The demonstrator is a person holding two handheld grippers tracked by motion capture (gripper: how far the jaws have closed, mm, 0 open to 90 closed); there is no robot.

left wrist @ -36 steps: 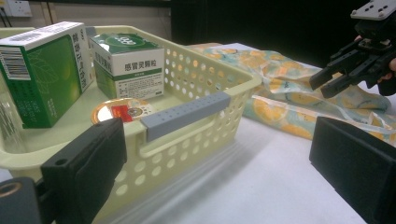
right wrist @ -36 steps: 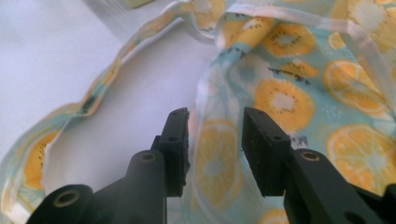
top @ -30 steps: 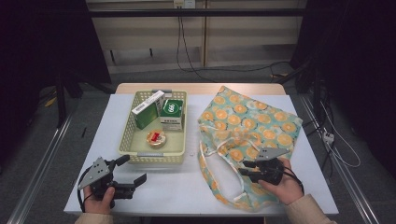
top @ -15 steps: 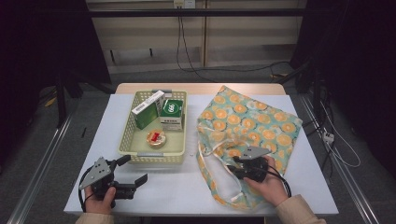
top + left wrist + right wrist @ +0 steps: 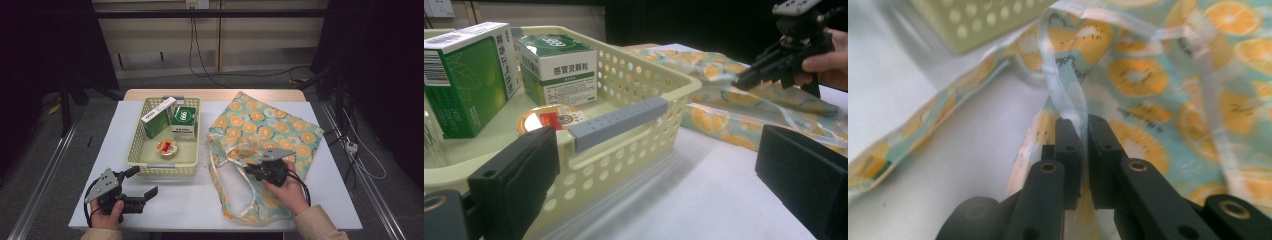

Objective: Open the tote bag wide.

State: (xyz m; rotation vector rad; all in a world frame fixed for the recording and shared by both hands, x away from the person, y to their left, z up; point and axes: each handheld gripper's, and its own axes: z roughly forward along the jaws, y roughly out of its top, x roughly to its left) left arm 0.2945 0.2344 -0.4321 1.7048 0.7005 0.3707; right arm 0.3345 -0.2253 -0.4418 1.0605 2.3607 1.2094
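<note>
A cloth bag (image 5: 265, 125) printed with orange slices lies flat on the right half of the white table. My right gripper (image 5: 248, 170) rests over its near part, held by a hand. In the right gripper view the jaws (image 5: 1082, 125) have just been closing and now pinch a pale strap (image 5: 1063, 75) of the bag between their tips. My left gripper (image 5: 145, 181) stands open at the front left, with nothing between its pads (image 5: 524, 165). It points at the near rim of a yellow basket (image 5: 162, 170). The left gripper view also catches the right gripper (image 5: 749, 77) over the bag (image 5: 724, 100).
The basket (image 5: 644, 75) holds two green medicine boxes (image 5: 157, 117) (image 5: 184, 122) and a small round tin (image 5: 167, 147). A grey handle (image 5: 619, 122) sits on its near rim. Bare white table (image 5: 190, 200) lies between the two grippers. Cables trail on the floor behind the table.
The right hand has shifted a little left and away over the bag, and its jaws have shut on the strap. The bag's near edge has been disturbed. The left gripper has stayed put.
</note>
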